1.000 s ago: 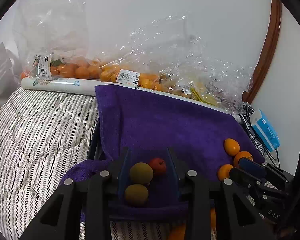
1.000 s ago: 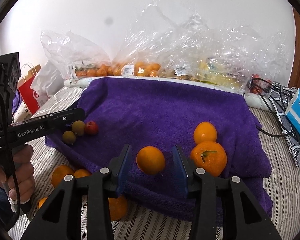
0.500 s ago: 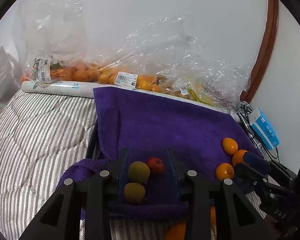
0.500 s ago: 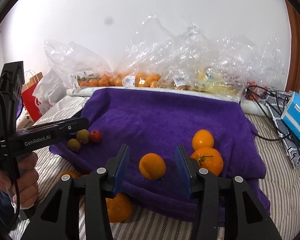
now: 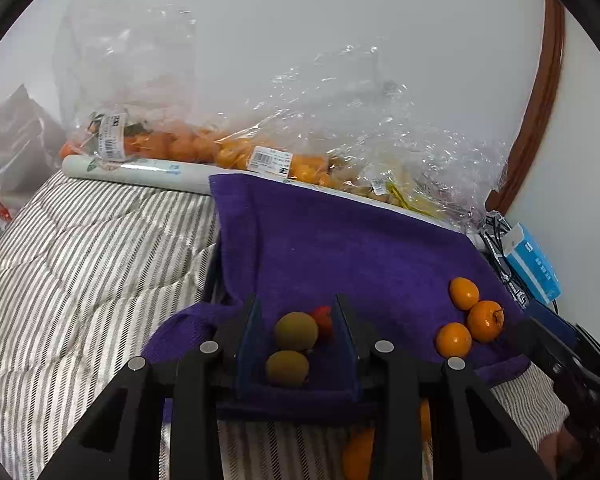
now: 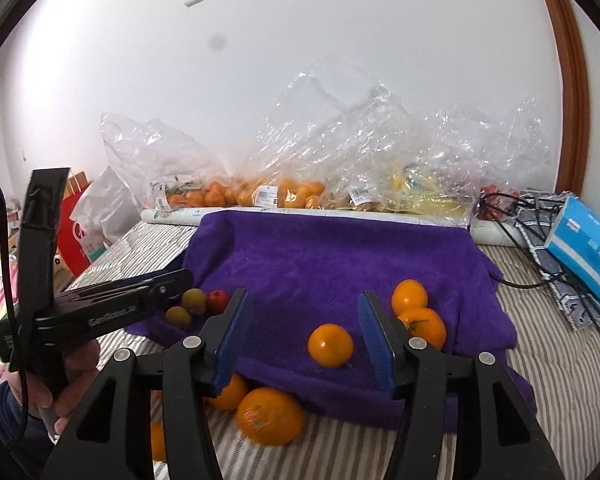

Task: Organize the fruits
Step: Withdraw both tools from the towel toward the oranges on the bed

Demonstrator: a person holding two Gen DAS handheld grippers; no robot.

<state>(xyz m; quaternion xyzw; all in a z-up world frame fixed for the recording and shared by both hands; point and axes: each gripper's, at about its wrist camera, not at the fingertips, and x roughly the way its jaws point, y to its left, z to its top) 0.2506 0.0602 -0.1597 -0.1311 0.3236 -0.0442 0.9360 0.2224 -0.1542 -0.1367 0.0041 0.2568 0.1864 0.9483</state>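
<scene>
Three oranges: one small orange (image 6: 330, 345) lies on the purple towel (image 6: 332, 256) just beside a larger orange (image 6: 422, 326) and another small orange (image 6: 409, 295); together they form a group near the towel's front right.
Step in hand: sorting by kind, I judge; the right gripper (image 6: 306, 334) has just been opening its jaws, and the small orange rests on the cloth between the blue pads, touched by neither.
Other group: two green fruits (image 5: 296, 330) and a small red fruit (image 5: 323, 319) sit together at the towel's left front.
Left gripper: the left gripper (image 5: 296, 344) has its jaws set narrowly apart around the green pair, with gaps on both sides; nothing is gripped.
Left hand: wraps the left handle, low at the frame's left (image 6: 66, 384).
Loose fruit: more oranges (image 6: 269, 416) lie on the striped bedding (image 5: 80, 264), below the towel's front edge.
Next move: probably fetching one of these; it calls for a wider opening and a dip below the towel's fold.
Pose: both grippers point forward and slightly downward.
</scene>
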